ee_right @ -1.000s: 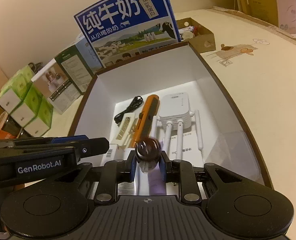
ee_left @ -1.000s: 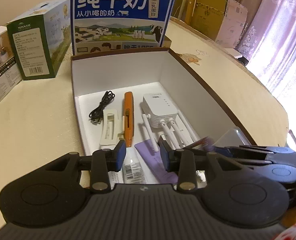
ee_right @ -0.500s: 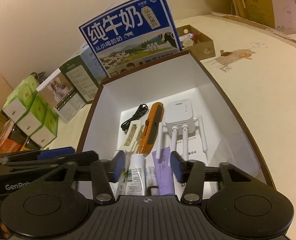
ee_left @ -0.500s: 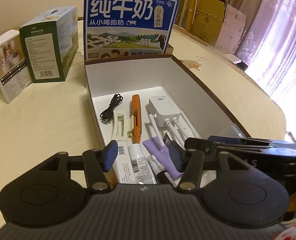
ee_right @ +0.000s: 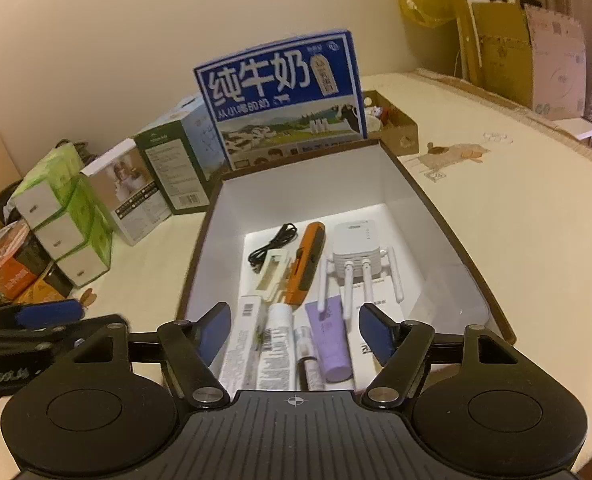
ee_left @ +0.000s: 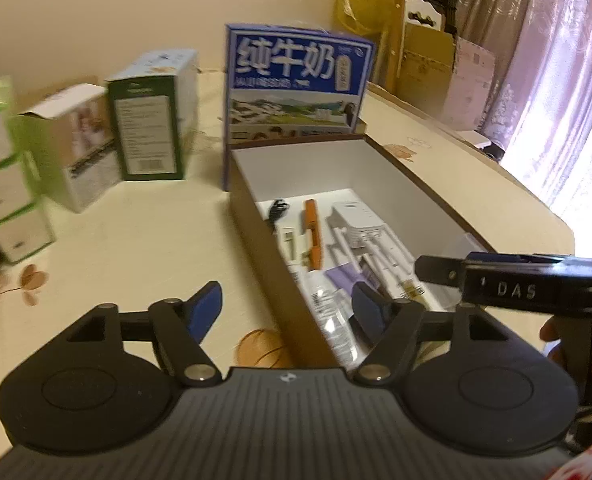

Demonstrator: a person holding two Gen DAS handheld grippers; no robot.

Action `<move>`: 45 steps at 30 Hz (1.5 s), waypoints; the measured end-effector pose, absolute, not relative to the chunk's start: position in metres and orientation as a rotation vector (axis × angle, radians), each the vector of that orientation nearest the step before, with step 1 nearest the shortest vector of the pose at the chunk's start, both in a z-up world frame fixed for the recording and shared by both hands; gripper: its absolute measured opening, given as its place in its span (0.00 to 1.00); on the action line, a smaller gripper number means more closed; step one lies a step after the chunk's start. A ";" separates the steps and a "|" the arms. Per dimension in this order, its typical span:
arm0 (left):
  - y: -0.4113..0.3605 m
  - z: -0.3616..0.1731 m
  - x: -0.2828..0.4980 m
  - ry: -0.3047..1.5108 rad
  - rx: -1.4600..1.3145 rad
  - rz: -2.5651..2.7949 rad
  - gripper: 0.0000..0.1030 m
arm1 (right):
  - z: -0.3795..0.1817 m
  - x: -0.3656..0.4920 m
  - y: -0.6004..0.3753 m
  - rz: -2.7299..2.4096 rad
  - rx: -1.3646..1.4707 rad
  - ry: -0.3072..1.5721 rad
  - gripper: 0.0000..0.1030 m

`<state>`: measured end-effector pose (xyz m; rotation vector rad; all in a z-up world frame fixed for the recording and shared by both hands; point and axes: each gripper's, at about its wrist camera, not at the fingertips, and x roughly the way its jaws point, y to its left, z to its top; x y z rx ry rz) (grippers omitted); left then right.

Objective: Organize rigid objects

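A brown box with a white inside (ee_right: 435, 208) holds a black cable (ee_right: 272, 246), an orange tool (ee_right: 307, 260), a white router with antennas (ee_right: 355, 248), a white holder (ee_right: 272, 272), a purple tube (ee_right: 329, 340), a white tube (ee_right: 276, 344) and a small dark-capped bottle (ee_right: 307, 356). My right gripper (ee_right: 296, 326) hovers above the box's near end, its jaws opening with nothing gripped. My left gripper (ee_left: 288, 310) hangs over the box's left wall (ee_left: 264, 264), its jaws also opening and empty. The right gripper (ee_left: 515, 280) shows at the right in the left wrist view.
A blue milk carton (ee_right: 284, 100) stands behind the box. Green and white cartons (ee_right: 152, 184) and stacked tissue boxes (ee_right: 64, 216) crowd the table's left side. A small cardboard box (ee_right: 391, 120) sits at the back right. Bare cream tablecloth (ee_right: 515, 220) lies to the right.
The right gripper let go of the small dark-capped bottle, which now lies in the box. Both grippers opened and drew back and up; the left one shifted left over the box's wall.
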<state>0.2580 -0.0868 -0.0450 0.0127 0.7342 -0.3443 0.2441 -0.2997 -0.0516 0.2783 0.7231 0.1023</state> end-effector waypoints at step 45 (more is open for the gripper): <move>0.077 -0.039 0.007 0.808 -0.068 -0.020 0.71 | -0.039 0.049 -0.131 0.384 0.149 0.889 0.68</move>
